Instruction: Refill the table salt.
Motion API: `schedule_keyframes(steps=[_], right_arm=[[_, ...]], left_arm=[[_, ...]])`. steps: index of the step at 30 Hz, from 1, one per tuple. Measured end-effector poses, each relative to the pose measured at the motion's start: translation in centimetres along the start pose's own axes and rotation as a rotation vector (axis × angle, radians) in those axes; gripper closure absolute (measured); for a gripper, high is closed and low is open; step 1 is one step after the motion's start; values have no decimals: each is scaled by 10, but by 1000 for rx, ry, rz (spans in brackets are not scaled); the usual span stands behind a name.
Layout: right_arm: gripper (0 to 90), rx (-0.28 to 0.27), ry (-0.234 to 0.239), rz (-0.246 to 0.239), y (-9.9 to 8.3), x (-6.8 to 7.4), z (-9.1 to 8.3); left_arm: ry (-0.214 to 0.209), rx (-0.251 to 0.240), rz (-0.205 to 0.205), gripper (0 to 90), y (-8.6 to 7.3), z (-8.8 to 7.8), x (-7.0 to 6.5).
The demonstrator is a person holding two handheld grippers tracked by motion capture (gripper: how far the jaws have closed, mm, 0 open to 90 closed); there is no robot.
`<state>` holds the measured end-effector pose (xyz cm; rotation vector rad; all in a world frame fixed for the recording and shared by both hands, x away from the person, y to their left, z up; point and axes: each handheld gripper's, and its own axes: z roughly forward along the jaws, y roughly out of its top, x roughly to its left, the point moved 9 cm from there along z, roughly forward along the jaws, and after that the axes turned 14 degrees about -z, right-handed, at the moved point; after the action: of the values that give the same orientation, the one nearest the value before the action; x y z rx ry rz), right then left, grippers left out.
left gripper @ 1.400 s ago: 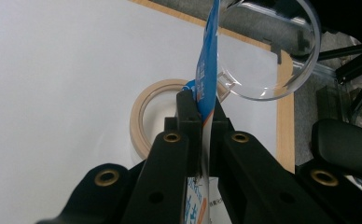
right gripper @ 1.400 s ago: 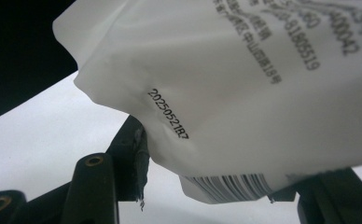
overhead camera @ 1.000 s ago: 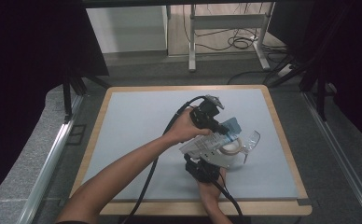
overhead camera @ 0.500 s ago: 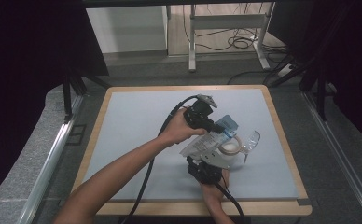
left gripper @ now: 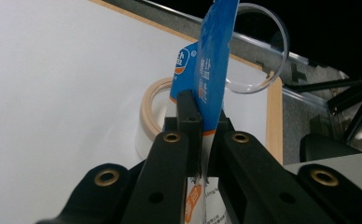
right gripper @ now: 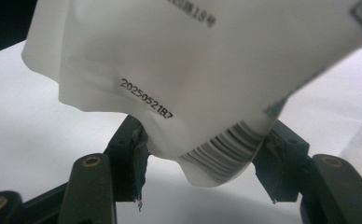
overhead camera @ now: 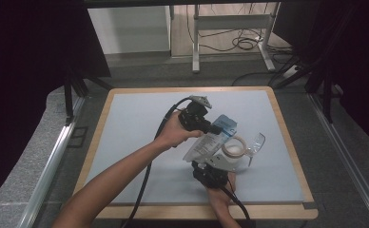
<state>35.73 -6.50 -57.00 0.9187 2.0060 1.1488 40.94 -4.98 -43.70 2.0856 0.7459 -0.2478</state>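
High view showed the left tool near the middle of the frame, its jaws pressed together on the blue top edge of a pouch, which hung slanting down toward the right tool just below it. In the left gripper view the jaws pinched the pouch flat between them, with a roll of tape and a clear round dish lying beyond on the counter.

In the right gripper view the right tool stood spread partway, the white bottom corner of the pouch with its barcode sagging between the jaws; whether the pads touched the pouch was hard to tell.

Both tools sat right of centre on the counter, with wide bare surface at the left and top of the frame and less toward the lower edge. The tape and dish lay just right of the pouch, partly covered by it. Pouch print was blurred up close.
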Motion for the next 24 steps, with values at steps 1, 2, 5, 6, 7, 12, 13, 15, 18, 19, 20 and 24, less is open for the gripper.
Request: schedule_keyframes(steps=[1, 2, 5, 6, 7, 12, 13, 15, 18, 19, 20, 24], right_arm=[[422, -1, 5, 1, 0, 0, 0], [421, -5, 10, -1, 1, 1, 1], [406, -2, 27, -4, 1, 4, 1], [406, -5, 30, -9, 1, 5, 1], [403, -4, 35, -12, 1, 5, 0], [384, -15, 68, -12, 1, 9, -4], [379, -16, 81, -6, 1, 9, -5], [378, -20, 88, -4, 1, 10, -7], [378, -27, 96, -20, 1, 10, -11], [378, -26, 97, -16, 0, 10, -13], [377, -22, 101, -17, 0, 9, -14], [377, -28, 88, -14, -2, 3, -18]], left_arm=[[-2, -4, -7, 900, 0, -2, 1], [0, -8, -7, 900, -1, -3, 2], [-1, -21, -10, 900, -2, -8, 3], [-2, -31, -12, 900, -2, -9, 3], [-4, -40, -14, 900, -2, -11, 4], [4, -79, -36, 900, -3, -25, 16], [12, -87, -46, 900, -4, -29, 20], [28, -103, -58, 900, -6, -36, 27], [38, -135, -84, 900, -8, -48, 38], [45, -139, -88, 900, -10, -51, 42], [50, -151, -96, 900, -11, -54, 45], [74, -186, -126, 900, -16, -66, 60]])
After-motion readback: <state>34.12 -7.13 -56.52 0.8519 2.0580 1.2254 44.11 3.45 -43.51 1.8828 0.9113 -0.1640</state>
